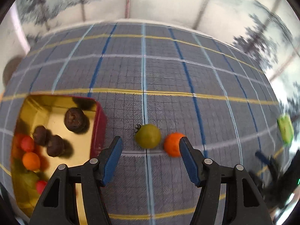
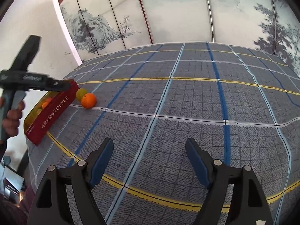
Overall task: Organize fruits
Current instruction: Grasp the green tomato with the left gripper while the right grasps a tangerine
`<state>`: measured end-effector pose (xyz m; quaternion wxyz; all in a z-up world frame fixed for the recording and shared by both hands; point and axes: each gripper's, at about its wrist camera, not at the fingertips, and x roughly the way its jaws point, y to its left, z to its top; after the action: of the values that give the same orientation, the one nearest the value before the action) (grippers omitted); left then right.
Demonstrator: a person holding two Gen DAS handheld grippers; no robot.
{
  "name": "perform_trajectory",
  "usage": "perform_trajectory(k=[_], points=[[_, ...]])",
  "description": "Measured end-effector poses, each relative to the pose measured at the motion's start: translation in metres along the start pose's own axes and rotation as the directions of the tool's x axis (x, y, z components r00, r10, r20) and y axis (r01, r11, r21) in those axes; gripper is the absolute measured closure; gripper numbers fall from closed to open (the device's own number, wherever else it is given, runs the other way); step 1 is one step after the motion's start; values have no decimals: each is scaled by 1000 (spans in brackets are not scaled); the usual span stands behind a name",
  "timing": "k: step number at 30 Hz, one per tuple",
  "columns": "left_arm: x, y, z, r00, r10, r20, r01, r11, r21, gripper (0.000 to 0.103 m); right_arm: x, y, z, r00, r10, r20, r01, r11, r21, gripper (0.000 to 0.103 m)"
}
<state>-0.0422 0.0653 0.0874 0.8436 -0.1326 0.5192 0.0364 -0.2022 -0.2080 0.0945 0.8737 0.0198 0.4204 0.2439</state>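
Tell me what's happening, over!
Both jaws open, empty. Green tomato and orange fruit loose beside tin, ahead of left gripper. Nothing blocking.

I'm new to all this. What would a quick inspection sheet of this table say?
Surface: plaid tablecloth, grey with blue, white and yellow lines.
Job's things: red toffee tin holding dark brown, red and orange fruits; green fruit and orange fruit loose on the cloth beside it.
Clutter: blurred green object at the far right edge.
Grippers: left gripper open, over the loose fruits; right gripper open, holding nothing.
Cables: nothing seen.
Surroundings: painted folding screen behind the table.
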Motion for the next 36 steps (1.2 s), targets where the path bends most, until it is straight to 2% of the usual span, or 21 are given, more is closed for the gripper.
perform_trajectory(k=[3,7,12,14,15,16,18,20,23,25,29,33,36], points=[[15,4,6,1000,-8,-26,6,997,-71,40,-1,0,-1,1000,19,4,-19,1000,-1,27],[35,7,12,999,30,-40,-35,991,-130,40,-1,2,-1,999,37,7,-37,999,-13,27],[40,6,13,994,105,-10,-105,984,-145,42,-3,3,-2,998,56,17,-56,998,-17,26],[42,3,12,988,151,-9,-151,979,-134,47,-3,3,-1,998,63,17,-63,998,-19,26],[42,2,12,988,153,-5,-152,980,-126,48,-3,2,-1,998,66,18,-66,998,-19,26],[44,-1,11,991,136,-19,-137,983,-119,53,-3,2,-1,998,68,18,-68,998,-19,26],[50,0,8,994,87,-69,-97,983,-156,54,-4,3,-1,997,72,21,-72,997,-19,25],[50,0,7,993,106,-46,-112,979,-172,54,-5,3,-1,997,74,24,-73,997,-20,23],[52,7,6,996,86,-38,-93,973,-214,57,-5,3,0,997,77,27,-76,997,-20,23],[51,4,4,996,80,-35,-85,975,-206,66,-5,3,0,997,77,26,-77,997,-21,23],[48,-5,-2,994,109,-14,-110,979,-173,67,-5,3,-1,996,82,23,-81,997,-19,22],[36,0,-15,997,79,14,-75,978,-197,68,-5,3,-1,997,78,21,-78,997,-22,22],[15,-1,-26,995,77,60,-66,983,-171,68,-5,6,0,997,70,13,-69,997,-31,22]])
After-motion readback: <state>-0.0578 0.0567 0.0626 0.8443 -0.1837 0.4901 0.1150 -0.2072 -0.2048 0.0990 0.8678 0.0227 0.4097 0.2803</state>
